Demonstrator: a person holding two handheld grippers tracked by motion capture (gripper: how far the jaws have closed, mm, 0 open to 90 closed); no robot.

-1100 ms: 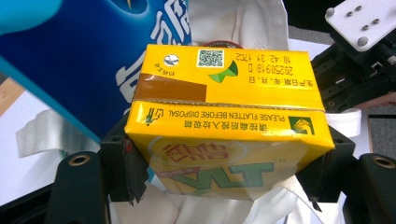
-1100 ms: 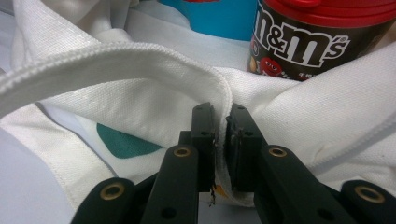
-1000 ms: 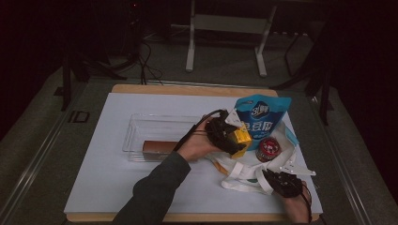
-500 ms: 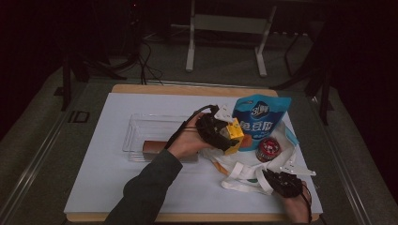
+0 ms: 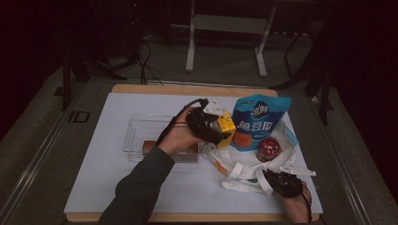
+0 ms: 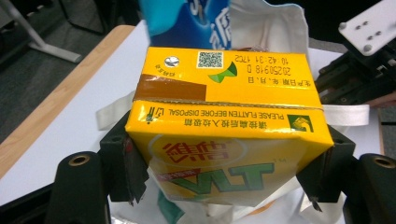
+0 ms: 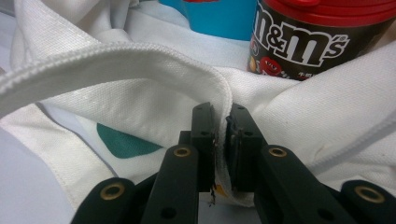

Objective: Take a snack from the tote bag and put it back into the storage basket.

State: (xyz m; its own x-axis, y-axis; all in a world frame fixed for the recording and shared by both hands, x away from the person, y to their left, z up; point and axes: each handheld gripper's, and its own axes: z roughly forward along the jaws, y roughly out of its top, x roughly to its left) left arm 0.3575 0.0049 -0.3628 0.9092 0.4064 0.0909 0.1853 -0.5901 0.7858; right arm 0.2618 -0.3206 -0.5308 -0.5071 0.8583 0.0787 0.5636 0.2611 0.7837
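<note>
1. Left hand-held gripper (image 5: 224, 127): clenched on the yellow drink carton (image 6: 224, 140); since a second ago it has carried the carton up and leftward, away from the white cloth bag (image 5: 244, 171) toward the clear tray (image 5: 141, 133); the unpacking step looks underway.
2. Right hand-held gripper (image 7: 219, 135): pinching the bag's hem at the near right of the table (image 5: 94, 178); unmoved.
3. Candy jar (image 5: 268, 149) and blue pouch (image 5: 258, 122): at the bag, not yet taken out.

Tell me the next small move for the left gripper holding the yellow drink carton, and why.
Probably carry the yellow drink carton on over the white cloth bag and lower it in. The left gripper has it clamped between its jaws, lifted beside the blue snack pouch, which stands in the bag with the M&M's tub, while the right gripper pinches the bag's edge to hold it.
</note>
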